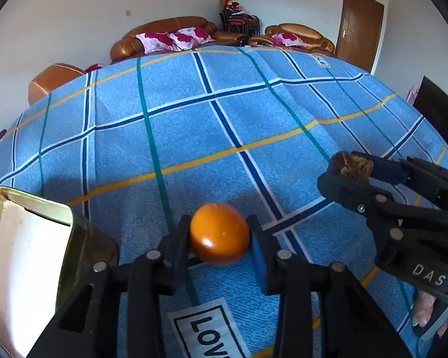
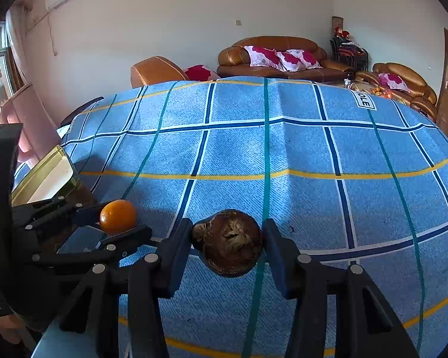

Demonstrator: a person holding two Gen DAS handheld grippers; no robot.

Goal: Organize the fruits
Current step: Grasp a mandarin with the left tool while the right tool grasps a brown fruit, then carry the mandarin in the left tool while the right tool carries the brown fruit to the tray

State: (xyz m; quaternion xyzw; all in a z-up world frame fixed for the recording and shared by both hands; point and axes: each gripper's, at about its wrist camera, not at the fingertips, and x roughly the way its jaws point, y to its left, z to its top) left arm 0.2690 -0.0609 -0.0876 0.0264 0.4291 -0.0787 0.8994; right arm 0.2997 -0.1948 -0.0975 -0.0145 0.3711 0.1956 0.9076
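My left gripper (image 1: 219,235) is shut on an orange fruit (image 1: 219,234) and holds it just above the blue checked cloth (image 1: 224,125). My right gripper (image 2: 227,241) is shut on a dark brown, wrinkled round fruit (image 2: 228,243). In the left wrist view the right gripper (image 1: 348,170) comes in from the right with the brown fruit (image 1: 354,165) between its tips. In the right wrist view the left gripper (image 2: 116,223) sits at the left with the orange fruit (image 2: 118,216). A gold-rimmed box (image 1: 24,238) with a pale inside stands at the left of the left gripper.
The gold-rimmed box also shows in the right wrist view (image 2: 44,179) at the left edge. The cloth (image 2: 283,155) covers the whole table. Brown leather sofas (image 1: 170,34) with pink cushions stand behind the far edge. A wooden door (image 1: 360,26) is at the right.
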